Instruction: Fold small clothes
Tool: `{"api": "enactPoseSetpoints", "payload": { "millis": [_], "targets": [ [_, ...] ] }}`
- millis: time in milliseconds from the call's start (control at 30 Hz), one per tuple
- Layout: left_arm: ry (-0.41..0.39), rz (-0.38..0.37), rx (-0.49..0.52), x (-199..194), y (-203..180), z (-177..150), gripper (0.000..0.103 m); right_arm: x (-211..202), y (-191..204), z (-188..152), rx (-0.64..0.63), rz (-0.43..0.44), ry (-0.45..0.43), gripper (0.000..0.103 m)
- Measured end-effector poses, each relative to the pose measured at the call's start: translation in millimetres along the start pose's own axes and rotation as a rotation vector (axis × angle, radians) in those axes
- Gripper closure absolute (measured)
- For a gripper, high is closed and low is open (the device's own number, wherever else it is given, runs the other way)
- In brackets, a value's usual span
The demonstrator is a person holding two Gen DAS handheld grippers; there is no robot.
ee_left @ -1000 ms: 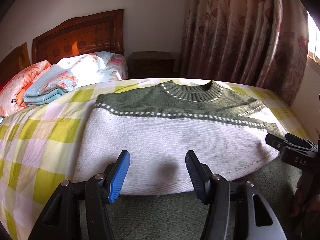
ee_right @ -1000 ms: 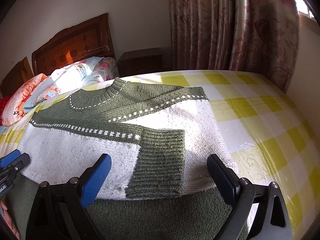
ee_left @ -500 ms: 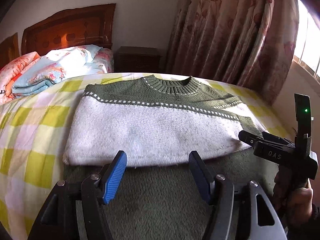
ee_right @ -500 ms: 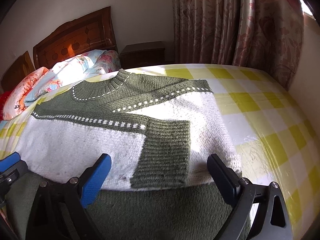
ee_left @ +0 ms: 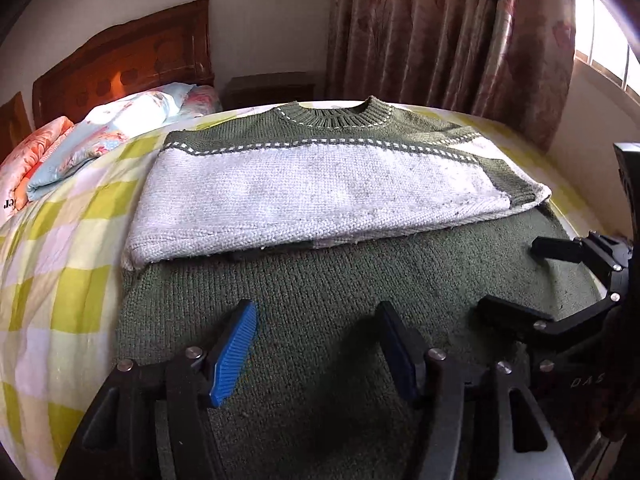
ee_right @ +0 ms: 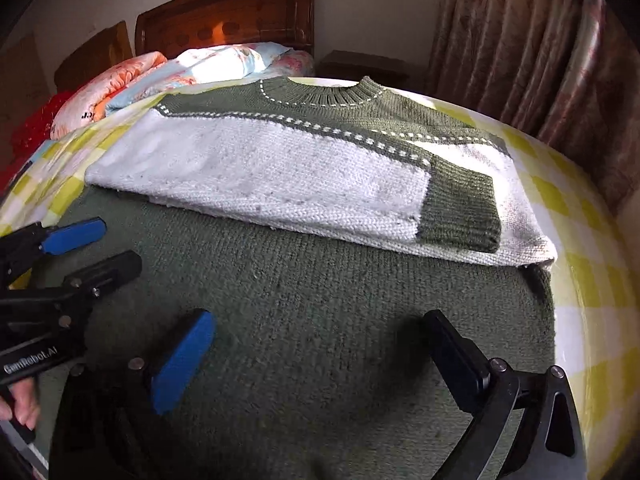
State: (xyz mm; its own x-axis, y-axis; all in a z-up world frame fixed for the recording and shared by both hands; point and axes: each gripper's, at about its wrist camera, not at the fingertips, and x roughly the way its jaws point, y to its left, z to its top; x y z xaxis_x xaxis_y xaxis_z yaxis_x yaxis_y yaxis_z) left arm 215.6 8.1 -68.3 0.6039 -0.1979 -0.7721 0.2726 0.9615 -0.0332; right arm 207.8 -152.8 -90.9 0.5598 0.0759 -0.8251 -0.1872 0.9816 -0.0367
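Observation:
A green and white knitted sweater (ee_left: 320, 184) lies flat on the bed, collar at the far end, both sleeves folded across its white chest; it also shows in the right wrist view (ee_right: 280, 176). One sleeve's green cuff (ee_right: 460, 208) lies at the right side. The dark green lower body (ee_left: 340, 300) spreads toward me. My left gripper (ee_left: 316, 344) is open and empty above the green hem part. My right gripper (ee_right: 320, 356) is open and empty over the same green part, to the right of the left one (ee_right: 92, 248).
A yellow checked bedsheet (ee_left: 60, 260) covers the bed. Folded floral quilts (ee_left: 104, 136) lie by the wooden headboard (ee_left: 128, 56). A nightstand (ee_left: 272, 88) and pink curtains (ee_left: 448, 40) stand behind. The bed's edge runs at the right (ee_right: 600, 280).
Both grippers have drawn back and up from the white fold toward the hem, staying open. More of the green lower body shows now.

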Motion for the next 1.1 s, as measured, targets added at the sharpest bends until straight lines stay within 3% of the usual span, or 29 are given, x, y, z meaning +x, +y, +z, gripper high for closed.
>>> {"api": "enactPoseSetpoints", "payload": {
  "millis": [233,333,433,533,567,633,700,767,833,933,1100],
  "targets": [
    [0.019,0.002,0.009,-29,25,-33,0.038,-30,-33,-47,-0.07,0.107,0.043,0.0],
    [0.018,0.018,0.009,-43,36,-51,0.036,-46,-41,-72,-0.143,0.101,0.045,0.0],
    [0.011,0.04,-0.013,-55,47,-66,0.032,-59,-51,-93,-0.129,0.109,0.048,0.0],
    [0.043,0.057,-0.066,-63,40,-64,0.041,-69,-52,-96,-0.083,0.069,0.048,0.0],
    [0.033,0.022,-0.065,-66,32,-61,0.046,-74,-47,-93,-0.083,0.087,0.021,0.0],
    [-0.003,-0.071,-0.036,-72,9,-52,0.046,-84,-35,-85,-0.097,0.156,-0.044,0.0],
    [-0.009,-0.1,0.022,-67,-17,-46,0.045,-82,-18,-76,-0.123,0.183,-0.057,0.0],
    [0.059,-0.074,0.084,-47,-39,-49,0.045,-67,0,-74,-0.178,0.157,-0.022,0.0],
    [0.02,-0.023,0.147,-47,-49,-60,0.041,-53,15,-80,-0.217,0.13,0.018,0.0],
    [0.052,-0.079,0.139,-54,-34,-69,0.037,-58,2,-90,-0.244,0.176,0.022,0.0],
    [0.076,-0.062,0.137,-75,-11,-95,0.033,-67,-27,-108,-0.221,0.163,0.055,0.0]
  ]
}}
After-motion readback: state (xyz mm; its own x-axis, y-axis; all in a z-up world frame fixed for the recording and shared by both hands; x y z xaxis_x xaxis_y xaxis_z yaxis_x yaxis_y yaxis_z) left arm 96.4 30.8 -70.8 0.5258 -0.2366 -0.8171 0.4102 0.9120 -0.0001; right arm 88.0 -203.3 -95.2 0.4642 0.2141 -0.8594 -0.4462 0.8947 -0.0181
